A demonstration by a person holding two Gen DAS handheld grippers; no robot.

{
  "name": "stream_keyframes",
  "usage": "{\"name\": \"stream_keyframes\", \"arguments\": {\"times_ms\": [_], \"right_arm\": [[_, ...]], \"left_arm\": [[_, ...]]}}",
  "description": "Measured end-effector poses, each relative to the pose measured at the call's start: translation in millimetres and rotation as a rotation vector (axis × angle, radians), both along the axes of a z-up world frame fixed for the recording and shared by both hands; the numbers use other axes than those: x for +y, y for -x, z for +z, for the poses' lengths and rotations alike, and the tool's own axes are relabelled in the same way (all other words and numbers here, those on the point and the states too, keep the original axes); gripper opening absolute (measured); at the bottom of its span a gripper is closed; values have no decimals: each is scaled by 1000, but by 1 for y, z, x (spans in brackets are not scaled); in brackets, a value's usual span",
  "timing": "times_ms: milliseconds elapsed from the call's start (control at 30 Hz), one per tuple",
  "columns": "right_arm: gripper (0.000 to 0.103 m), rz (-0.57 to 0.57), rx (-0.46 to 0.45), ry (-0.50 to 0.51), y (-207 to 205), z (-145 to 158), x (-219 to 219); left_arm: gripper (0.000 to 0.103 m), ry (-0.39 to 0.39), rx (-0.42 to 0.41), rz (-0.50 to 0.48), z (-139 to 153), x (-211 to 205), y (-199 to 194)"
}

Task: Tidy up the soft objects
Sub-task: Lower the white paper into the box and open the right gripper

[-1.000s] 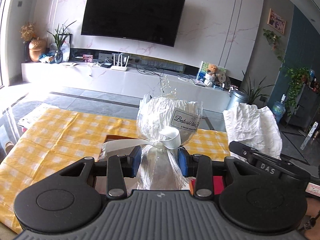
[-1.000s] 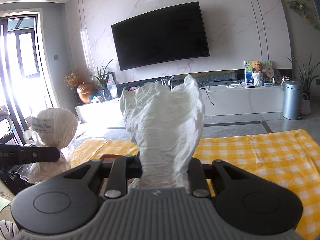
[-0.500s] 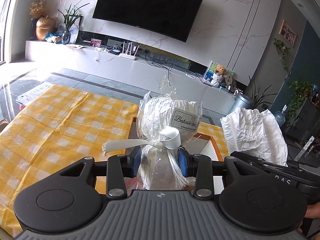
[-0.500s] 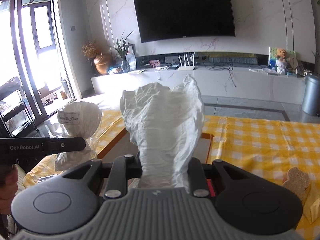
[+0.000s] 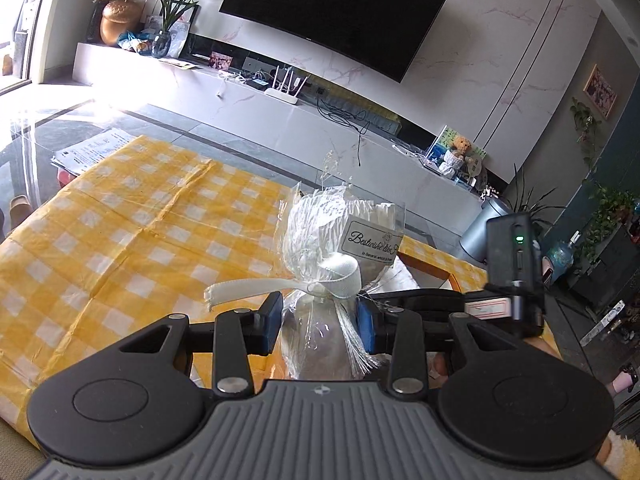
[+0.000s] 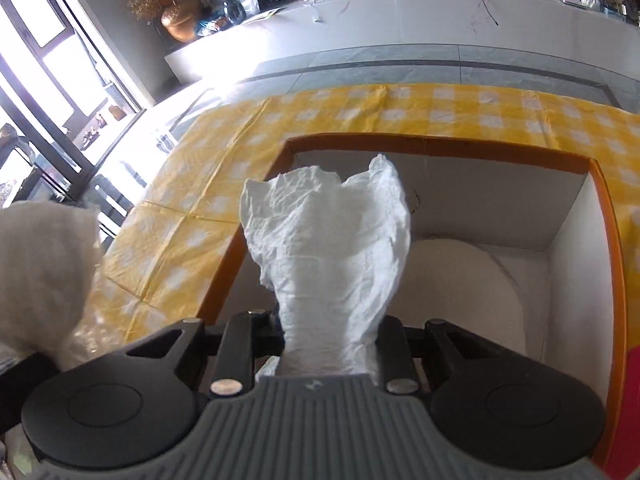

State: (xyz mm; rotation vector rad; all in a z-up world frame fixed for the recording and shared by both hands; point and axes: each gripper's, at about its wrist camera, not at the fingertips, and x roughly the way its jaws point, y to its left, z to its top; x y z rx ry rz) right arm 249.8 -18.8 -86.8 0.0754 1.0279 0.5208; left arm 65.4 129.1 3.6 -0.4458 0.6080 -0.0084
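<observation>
My left gripper [image 5: 318, 326] is shut on a white bundle wrapped in clear cellophane [image 5: 336, 236], tied with a white ribbon and carrying a label. Its blue pads [image 5: 270, 322] pinch the neck below the ribbon. The bundle hangs over the yellow checked tablecloth [image 5: 132, 232], beside the box. My right gripper [image 6: 330, 344] is shut on a crumpled white cloth [image 6: 328, 248] that stands up from the jaws. It points down into an open box with an orange rim [image 6: 436, 146] and white inside walls. The wrapped bundle [image 6: 44, 272] shows at the left edge of the right wrist view.
The right gripper's body [image 5: 514, 276] crosses close to the right of the left one. Papers [image 5: 96, 150] lie at the table's far left corner. Behind the table are a white TV console [image 5: 304, 120], a grey bin [image 5: 478, 228] and plants [image 5: 608, 208].
The right gripper has tipped downward and come over the orange-rimmed box with the cloth. The left gripper has shifted and rolled with the bundle, nearer the box. Both grips are unchanged.
</observation>
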Motion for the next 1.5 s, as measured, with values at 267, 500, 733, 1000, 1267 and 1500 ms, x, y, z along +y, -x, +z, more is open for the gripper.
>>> {"name": "stream_keyframes", "arguments": {"times_ms": [267, 500, 733, 1000, 1267, 1500], "right_arm": [[21, -62, 100, -20, -40, -31, 21], [21, -43, 89, 73, -34, -54, 37], [22, -60, -79, 314, -19, -54, 48], [49, -16, -44, 216, -13, -45, 37], [75, 56, -80, 154, -10, -19, 17], [20, 2, -46, 134, -13, -15, 19]], "left_arm": [[44, 18, 16, 11, -3, 11, -3], [44, 5, 43, -10, -8, 6, -7], [44, -27, 57, -2, -9, 2, -7], [44, -27, 65, 2, -9, 2, -8], [44, -17, 69, 6, -9, 6, -8], [44, -24, 77, 1, -10, 3, -9]]}}
